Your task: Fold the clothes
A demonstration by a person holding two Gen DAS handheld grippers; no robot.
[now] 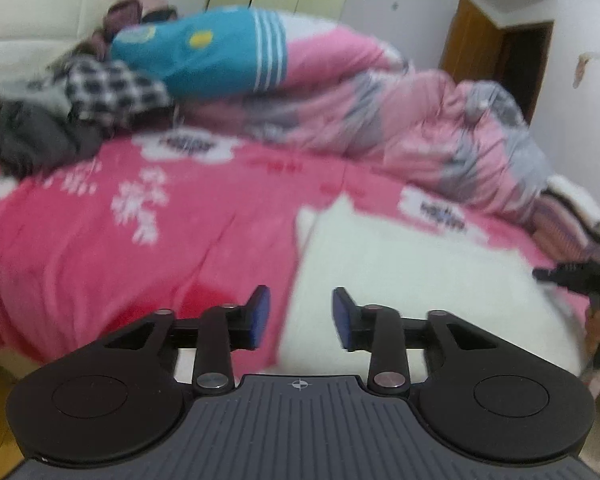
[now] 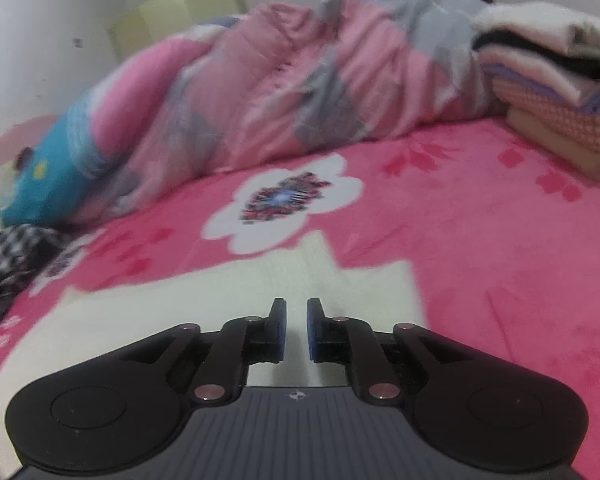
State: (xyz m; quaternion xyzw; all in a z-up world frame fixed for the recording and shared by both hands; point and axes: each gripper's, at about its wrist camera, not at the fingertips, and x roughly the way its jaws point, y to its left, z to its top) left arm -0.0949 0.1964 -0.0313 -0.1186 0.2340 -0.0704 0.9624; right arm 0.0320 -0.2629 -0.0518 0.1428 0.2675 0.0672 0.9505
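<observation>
Pink bedspread (image 2: 480, 240) under white garment (image 2: 220, 300); folded stack (image 2: 560, 100) right-view only; left gripper (image 1: 301, 318) fingers apart, right gripper (image 2: 297, 328) narrowly gapped, both empty.

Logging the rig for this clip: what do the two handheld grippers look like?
Both match. The left gripper and right gripper have black linkage arms with silver pivot pins, blue pads on the fingers, two round black housings, and a ribbed grey base bearing a small crosshair mark. No cables, hands or sleeves show.
</observation>
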